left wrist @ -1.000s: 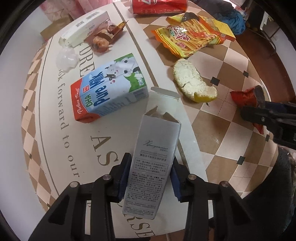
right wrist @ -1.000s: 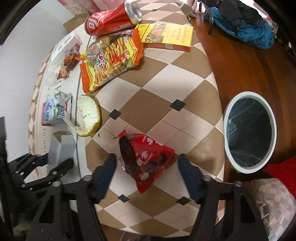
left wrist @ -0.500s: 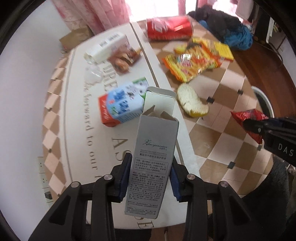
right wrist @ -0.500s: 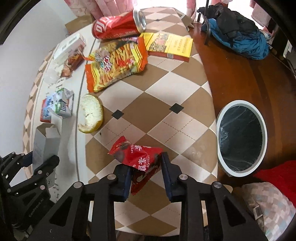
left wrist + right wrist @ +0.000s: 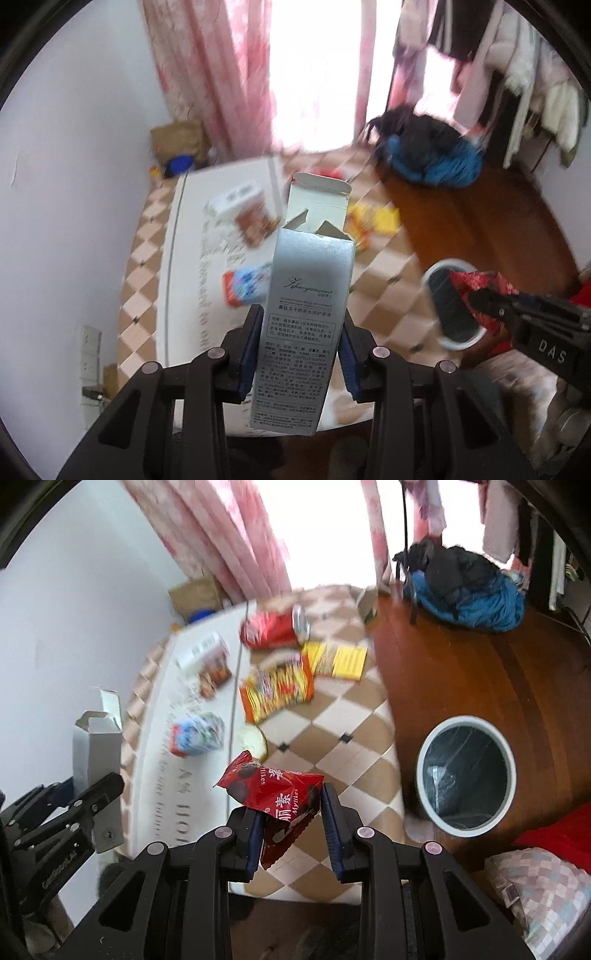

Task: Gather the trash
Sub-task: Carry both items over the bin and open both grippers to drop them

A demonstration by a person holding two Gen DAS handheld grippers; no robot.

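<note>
left gripper (image 5: 299, 354) clamping silver box (image 5: 306, 314), right gripper (image 5: 291, 819) pinching red wrapper (image 5: 275, 792)

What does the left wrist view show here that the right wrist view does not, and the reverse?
Only the left wrist view shows the printed front of the silver carton clamped in the left gripper, plus hanging clothes. Only the right wrist view shows the red can, the yellow booklet, the bread piece and the bin's full rim. Both show the carton, the red snack wrapper in the right gripper, the milk carton, the bin and the blue bundle.
</note>
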